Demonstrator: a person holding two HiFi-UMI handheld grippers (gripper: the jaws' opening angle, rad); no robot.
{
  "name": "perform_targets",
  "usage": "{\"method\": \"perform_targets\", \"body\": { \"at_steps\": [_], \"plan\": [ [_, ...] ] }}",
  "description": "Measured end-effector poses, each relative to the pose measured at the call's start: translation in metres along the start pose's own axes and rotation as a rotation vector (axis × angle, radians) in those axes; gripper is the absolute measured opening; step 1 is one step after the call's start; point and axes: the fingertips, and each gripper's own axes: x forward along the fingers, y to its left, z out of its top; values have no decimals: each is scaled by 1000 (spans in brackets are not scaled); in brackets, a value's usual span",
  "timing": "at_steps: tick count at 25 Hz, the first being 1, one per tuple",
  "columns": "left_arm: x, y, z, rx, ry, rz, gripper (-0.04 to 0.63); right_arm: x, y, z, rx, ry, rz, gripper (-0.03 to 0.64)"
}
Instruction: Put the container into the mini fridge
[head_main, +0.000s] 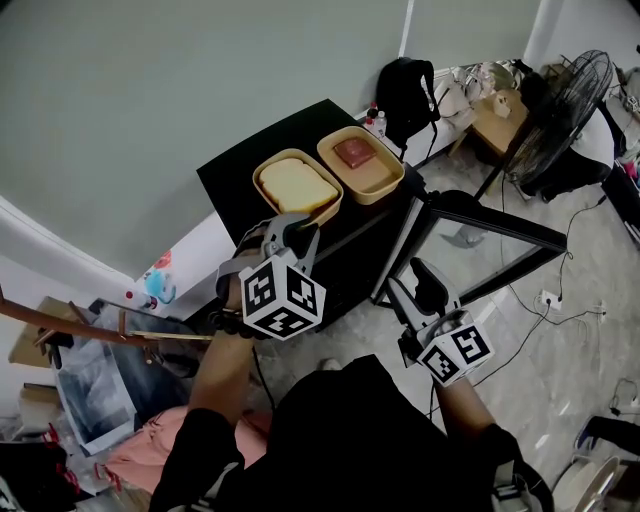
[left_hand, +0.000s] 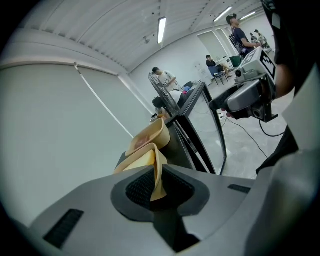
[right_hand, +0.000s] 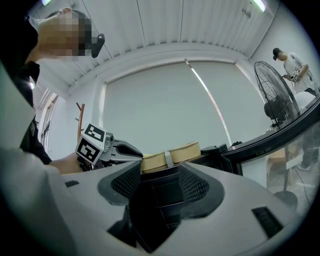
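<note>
Two tan containers stand on top of the black mini fridge (head_main: 240, 170). The nearer one (head_main: 297, 186) holds something pale yellow; the farther one (head_main: 360, 163) holds something reddish. My left gripper (head_main: 292, 232) is shut on the near rim of the nearer container (left_hand: 145, 159), whose wall is pinched between the pads (left_hand: 157, 182). My right gripper (head_main: 418, 285) stands open and holds nothing, in front of the fridge beside its open glass door (head_main: 490, 230). In the right gripper view, both containers (right_hand: 154, 161) show beyond the open jaws (right_hand: 160, 182).
A standing fan (head_main: 565, 110) and a black backpack (head_main: 405, 90) are behind the fridge at the right. Cables and a power strip (head_main: 548, 298) lie on the tiled floor. Clutter and a wooden rack (head_main: 90, 330) fill the left side. People stand far off in the room (left_hand: 162, 77).
</note>
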Motion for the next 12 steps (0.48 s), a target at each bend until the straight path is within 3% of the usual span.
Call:
{"method": "perform_targets", "body": {
  "at_steps": [4, 9, 12],
  "plan": [
    [-1, -1, 0, -11, 16, -35, 44, 2, -1, 2, 25, 0, 13, 247],
    [-11, -7, 4, -30, -11, -69, 35, 7, 11, 1, -7, 25, 47, 239],
    [-19, -14, 6, -63, -31, -90, 34, 10, 16, -3, 32, 38, 78, 235]
  ]
}}
